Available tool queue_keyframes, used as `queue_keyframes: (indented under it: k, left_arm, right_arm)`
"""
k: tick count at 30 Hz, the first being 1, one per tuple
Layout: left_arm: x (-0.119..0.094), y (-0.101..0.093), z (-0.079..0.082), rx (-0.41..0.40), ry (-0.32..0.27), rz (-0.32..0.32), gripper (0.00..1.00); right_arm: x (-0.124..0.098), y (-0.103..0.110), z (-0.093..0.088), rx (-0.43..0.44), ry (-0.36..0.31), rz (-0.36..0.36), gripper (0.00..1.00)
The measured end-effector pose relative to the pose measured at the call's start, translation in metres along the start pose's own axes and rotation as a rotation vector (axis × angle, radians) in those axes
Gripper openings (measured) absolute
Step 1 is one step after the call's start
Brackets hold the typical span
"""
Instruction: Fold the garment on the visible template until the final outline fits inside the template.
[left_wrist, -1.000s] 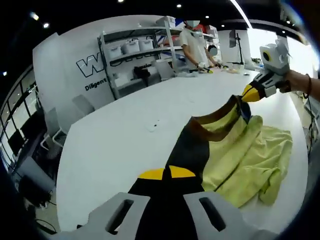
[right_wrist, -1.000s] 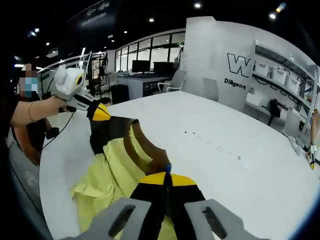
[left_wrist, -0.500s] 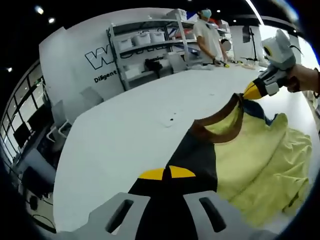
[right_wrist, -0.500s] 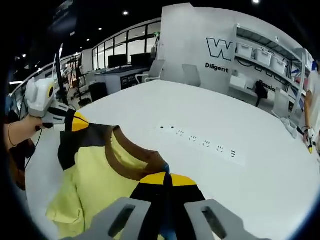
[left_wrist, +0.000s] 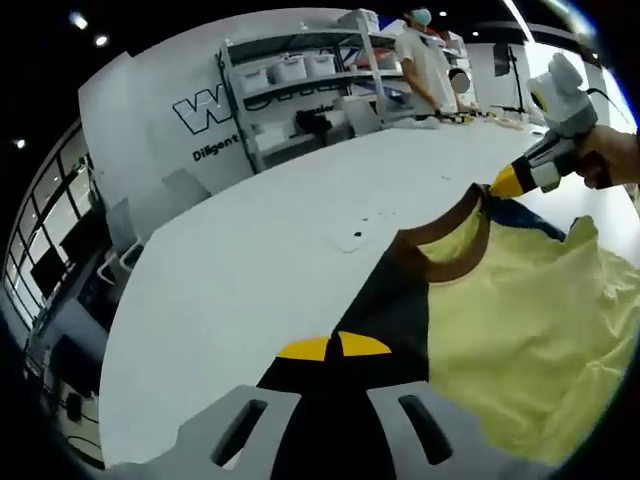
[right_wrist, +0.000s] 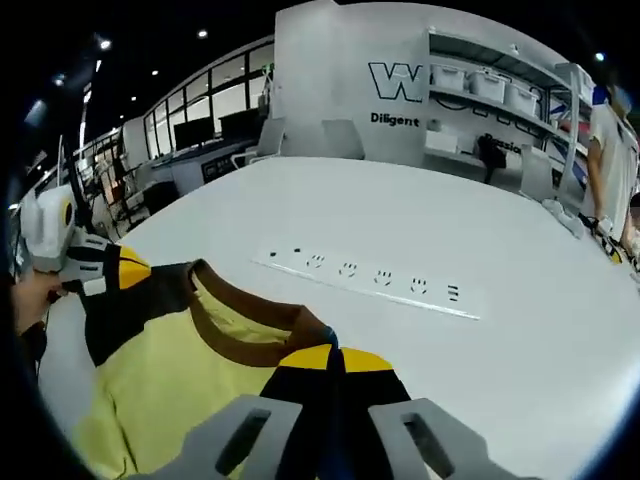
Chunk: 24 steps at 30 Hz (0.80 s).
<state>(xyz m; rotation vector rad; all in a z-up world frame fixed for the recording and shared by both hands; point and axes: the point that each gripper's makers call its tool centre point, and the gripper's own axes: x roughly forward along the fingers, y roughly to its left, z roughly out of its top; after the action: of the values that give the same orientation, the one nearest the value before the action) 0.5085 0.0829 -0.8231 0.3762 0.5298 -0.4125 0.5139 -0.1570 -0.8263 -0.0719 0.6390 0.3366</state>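
Both grippers, left and right, pinch the yellow shirt (brown collar) taut above the white table, beneath wall lettering reading "Diligent".

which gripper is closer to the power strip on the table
Right. The right gripper, shut on the shirt, sits just short of the power strip. The left gripper holds the far shoulder, farther off.

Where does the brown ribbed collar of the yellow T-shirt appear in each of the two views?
Left gripper view: the brown ribbed collar of the yellow T-shirt lies right of centre, curving up toward the right gripper.
Right gripper view: the collar lies lower left of centre.
Shared landmark: the white wall with dark lettering.
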Motion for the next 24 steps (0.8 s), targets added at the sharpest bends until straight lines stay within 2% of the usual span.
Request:
queue_keyframes:
  k: [5,11,14,17,19,21,23,24]
  left_arm:
    - [0.005,-0.001,-0.004,-0.001,0.01,-0.002,0.07]
    - [0.012,0.0,-0.01,-0.006,0.022,0.002,0.07]
    - [0.012,-0.001,-0.01,-0.013,0.029,0.0,0.07]
    - [0.009,0.0,-0.009,-0.025,0.026,-0.007,0.08]
    - [0.006,0.002,-0.007,-0.034,0.024,-0.006,0.06]
    - [0.001,-0.004,-0.005,-0.093,0.02,-0.047,0.12]
    - [-0.006,-0.007,-0.005,-0.084,0.031,-0.062,0.2]
    - [-0.009,-0.011,-0.004,-0.089,0.034,-0.079,0.23]
  right_arm:
    - [0.003,-0.002,-0.004,0.02,0.008,-0.002,0.0]
    - [0.01,-0.002,-0.004,-0.011,0.006,-0.012,0.0]
    - [0.011,-0.001,-0.009,-0.002,0.027,-0.007,0.0]
    - [0.009,-0.005,-0.012,-0.003,0.039,-0.033,0.0]
    - [0.006,-0.006,-0.009,0.037,0.025,-0.025,0.08]
    - [0.0,-0.005,-0.007,0.024,0.014,-0.007,0.17]
    - [-0.006,0.003,-0.003,0.035,-0.016,0.043,0.2]
    - [-0.008,0.006,0.0,0.037,-0.037,0.061,0.24]
